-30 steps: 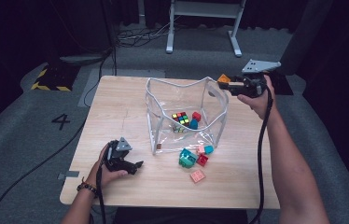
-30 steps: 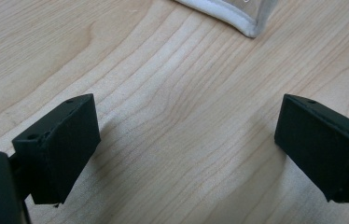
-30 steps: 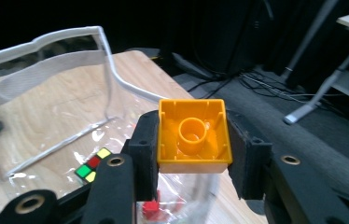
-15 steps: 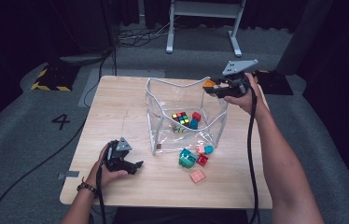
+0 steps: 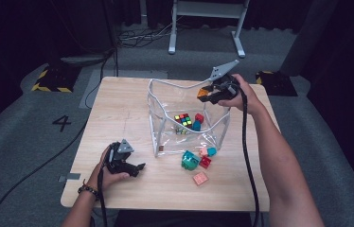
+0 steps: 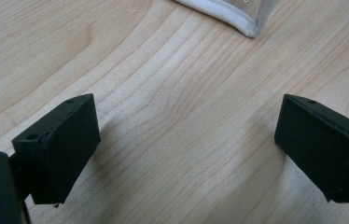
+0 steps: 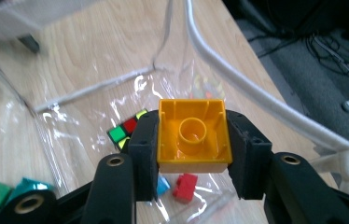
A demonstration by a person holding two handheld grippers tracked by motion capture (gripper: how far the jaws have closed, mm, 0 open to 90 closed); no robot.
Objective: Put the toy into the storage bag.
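Note:
A clear plastic bag [image 5: 165, 101] with white-edged rim stands open on the wooden table [image 5: 118, 113]. Inside lie a colour cube [image 5: 183, 120], a red brick [image 5: 199, 117] and a blue brick [image 5: 196, 126]. My right gripper [image 5: 205, 94] hovers over the bag's right rim, shut on an orange brick [image 7: 194, 135] whose hollow underside faces the camera. In the right gripper view the colour cube [image 7: 125, 131], red brick [image 7: 185, 186] and the bag's rim [image 7: 238, 79] lie below it. My left gripper [image 5: 137, 169] rests on the table at the front left, open, with bare wood between its jaws [image 6: 182, 140].
In front of the bag lie loose bricks: a green one [image 5: 190, 161], a red one [image 5: 205, 162], a pale pink one [image 5: 203, 151], a teal one [image 5: 212, 151] and a pink one [image 5: 200, 178]. A cable [image 5: 246, 156] trails from the right gripper. The bag's corner [image 6: 252, 28] is ahead of the left gripper.
My right gripper has carried the orange brick leftward from beyond the bag's right side to above its rim. The left gripper has stayed put.

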